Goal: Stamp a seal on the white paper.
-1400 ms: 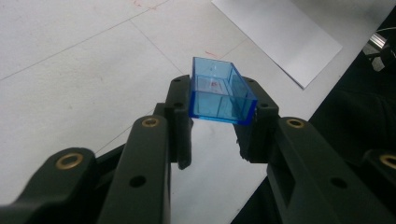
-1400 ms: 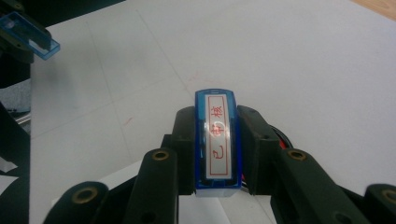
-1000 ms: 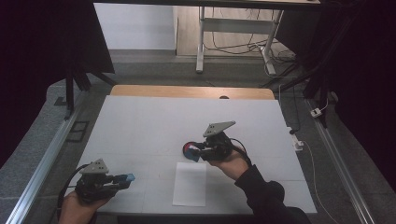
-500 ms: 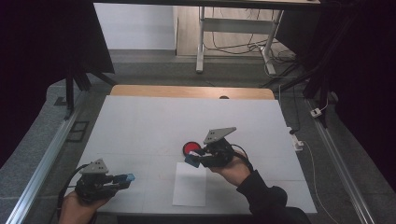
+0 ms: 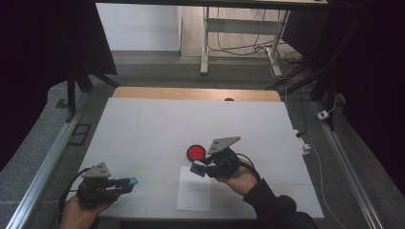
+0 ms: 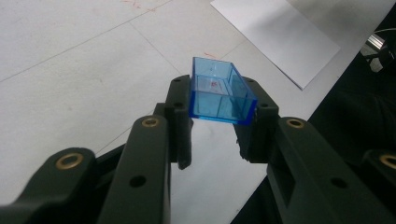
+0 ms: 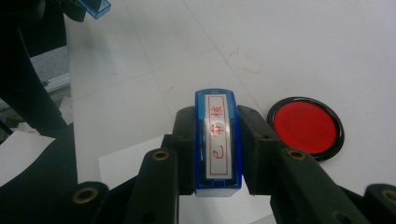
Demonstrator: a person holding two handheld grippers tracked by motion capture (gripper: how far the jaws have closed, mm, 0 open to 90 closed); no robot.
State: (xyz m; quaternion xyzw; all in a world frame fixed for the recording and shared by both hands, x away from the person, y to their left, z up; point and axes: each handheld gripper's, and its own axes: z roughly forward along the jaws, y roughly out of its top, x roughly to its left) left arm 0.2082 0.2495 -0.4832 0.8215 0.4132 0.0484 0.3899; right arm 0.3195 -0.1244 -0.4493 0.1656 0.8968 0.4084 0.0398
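Blue plastic framed the stamp (image 7: 218,142) I held in my right gripper (image 7: 217,140): a narrow block with a white label on top, red characters printed along it inside a thin red border. My jaws were clamped on its two long sides, with its base down over the near end of a white sheet of paper (image 7: 126,161). From above, that gripper (image 5: 203,167) hung over the upper edge of the paper (image 5: 193,195), near the middle of the white table (image 5: 143,124). Just beside the stamp lay a round red ink pad (image 7: 306,126) in a black rim, resting on the table and apart from my jaws. In my left gripper (image 6: 219,100) I gripped the stamp's clear blue cap (image 6: 219,91), an open-topped rectangular shell, squeezed between the two pads with its hollow facing up. That hand (image 5: 83,210) sat at the table's near left corner, well apart from the right one, and the cap (image 5: 128,182) poked out toward the paper. Faint red marks (image 7: 243,60) stained the table beyond the stamp. Nothing stood between the stamp and the paper under it.
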